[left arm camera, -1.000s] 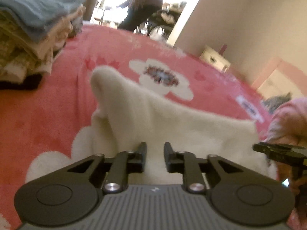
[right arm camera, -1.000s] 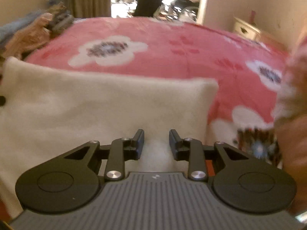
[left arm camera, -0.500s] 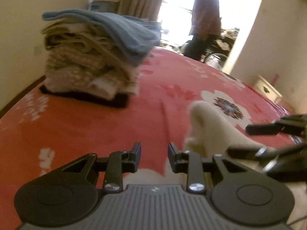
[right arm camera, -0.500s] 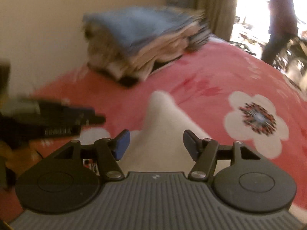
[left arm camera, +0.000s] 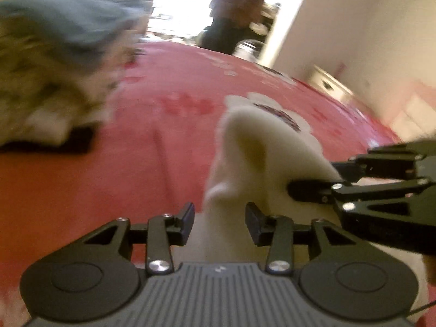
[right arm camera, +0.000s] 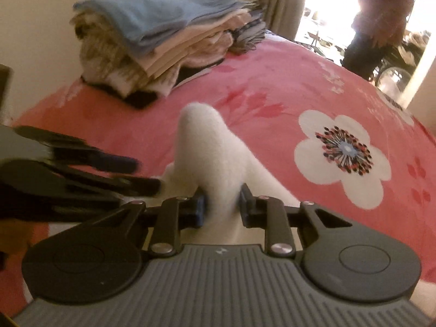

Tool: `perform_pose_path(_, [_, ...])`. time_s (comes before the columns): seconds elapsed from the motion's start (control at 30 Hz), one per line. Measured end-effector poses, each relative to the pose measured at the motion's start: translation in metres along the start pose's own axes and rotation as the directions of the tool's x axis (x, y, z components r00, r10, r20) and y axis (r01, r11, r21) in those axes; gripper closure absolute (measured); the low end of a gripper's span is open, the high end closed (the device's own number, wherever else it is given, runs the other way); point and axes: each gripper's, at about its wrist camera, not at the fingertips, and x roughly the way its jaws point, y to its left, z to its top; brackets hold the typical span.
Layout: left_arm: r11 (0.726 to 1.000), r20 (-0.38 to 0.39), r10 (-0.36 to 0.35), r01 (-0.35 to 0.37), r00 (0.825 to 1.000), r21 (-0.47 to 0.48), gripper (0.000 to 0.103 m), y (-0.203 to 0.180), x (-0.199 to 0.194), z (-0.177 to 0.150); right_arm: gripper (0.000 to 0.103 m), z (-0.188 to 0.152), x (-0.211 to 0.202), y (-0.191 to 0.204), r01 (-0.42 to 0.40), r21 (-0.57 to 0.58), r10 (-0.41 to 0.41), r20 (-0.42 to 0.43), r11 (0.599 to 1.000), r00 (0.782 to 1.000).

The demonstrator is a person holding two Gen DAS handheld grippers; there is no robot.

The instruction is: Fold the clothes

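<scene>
no readable text, labels, brands or numbers on anything in view

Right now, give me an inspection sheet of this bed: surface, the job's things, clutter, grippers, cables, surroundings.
Surface: pink bedspread with white flower prints.
Job's things: white cloth bunched up into a ridge; stack of folded clothes at the far left, blue one on top.
Clutter: nothing seen.
Grippers: right gripper shut on the white cloth; left gripper open, cloth between its fingers, not pinched.
Cables: nothing seen.
Surroundings: person standing in a bright doorway, curtain, cream walls.
</scene>
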Motion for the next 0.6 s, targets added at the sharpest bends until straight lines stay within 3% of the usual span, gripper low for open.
perform_pose_path(0.2, [0.991, -0.018, 0.004, -0.007, 1.0, -0.135, 0.061, 0.026, 0.03, 0.019, 0.081, -0.004, 0.0, -0.004, -0.004, 0.036, 0.003, 0.016, 0.999, 1.0])
perform_pose_path(0.3, [0.943, -0.033, -0.08, 0.065, 0.996, -0.327, 0.062, 0.054, 0.04, 0.015, 0.081, -0.007, 0.004, -0.007, -0.025, 0.057, 0.025, 0.006, 0.998, 1.0])
perform_pose_path(0.37, [0.878, -0.027, -0.14, 0.111, 0.99, -0.466, 0.063, 0.073, 0.048, 0.009, 0.081, -0.01, 0.01, -0.006, -0.045, 0.067, 0.045, -0.007, 0.997, 0.999])
perform_pose_path(0.47, [0.698, 0.006, -0.244, 0.18, 0.97, -0.693, 0.071, 0.105, 0.058, -0.002, 0.081, -0.016, 0.018, -0.001, -0.073, 0.065, 0.075, -0.025, 0.995, 0.997])
perform_pose_path(0.53, [0.603, 0.02, -0.291, 0.2, 0.957, -0.772, 0.076, 0.117, 0.061, -0.009, 0.081, -0.019, 0.021, 0.003, -0.084, 0.054, 0.085, -0.032, 0.995, 0.996])
perform_pose_path(0.6, [0.609, 0.024, -0.284, 0.199, 0.959, -0.768, 0.077, 0.116, 0.054, -0.009, 0.081, -0.019, 0.023, 0.003, -0.09, 0.055, 0.092, -0.035, 0.994, 0.995])
